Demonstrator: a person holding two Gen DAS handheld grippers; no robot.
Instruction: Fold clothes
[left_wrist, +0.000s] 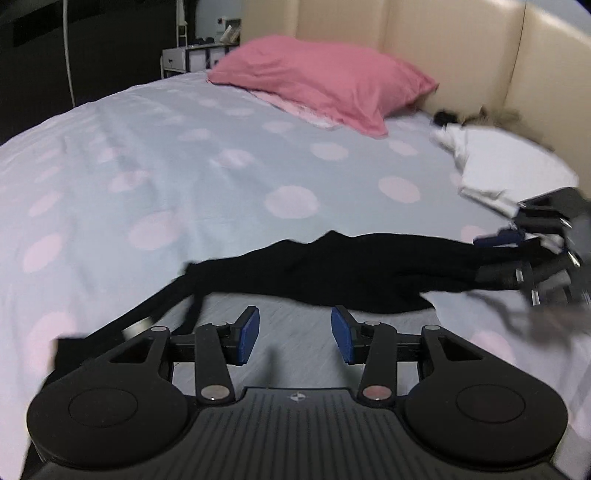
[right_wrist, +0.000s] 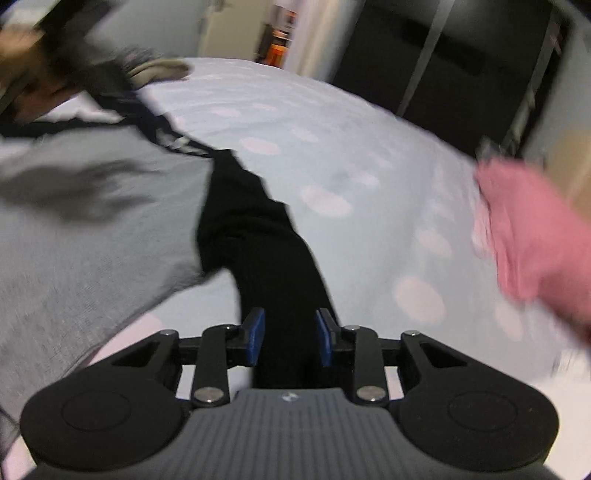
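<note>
Just ahead of the left gripper (left_wrist: 294, 334), a long black garment (left_wrist: 332, 273) lies stretched across the pale blue bedsheet (left_wrist: 166, 155) with its faded pink dots. The left gripper's blue pads (left_wrist: 246, 338) stand spread apart with nothing between them, hovering over bare sheet short of the garment's near edge. Off to its right, the right gripper (left_wrist: 532, 254) shows at the frame's edge (badly blurred), with the garment's bunched end reaching into it. Farther ahead and to the right, a pink pillow (left_wrist: 325, 81) leans against a cream padded headboard (left_wrist: 443, 48), and a white folded cloth (left_wrist: 509, 166) lies near the headboard's foot.

From the right wrist view, the right gripper (right_wrist: 289, 338) pinches the black garment (right_wrist: 255, 229) between its two blue pads (right_wrist: 255, 338), the cloth filling the gap and running forward and leftward away from the fingers. To that gripper's left, a person's grey sleeve or top (right_wrist: 85, 229) covers much of the view, blurred. To its right sits the pink pillow (right_wrist: 535, 236), also smeared.
</note>
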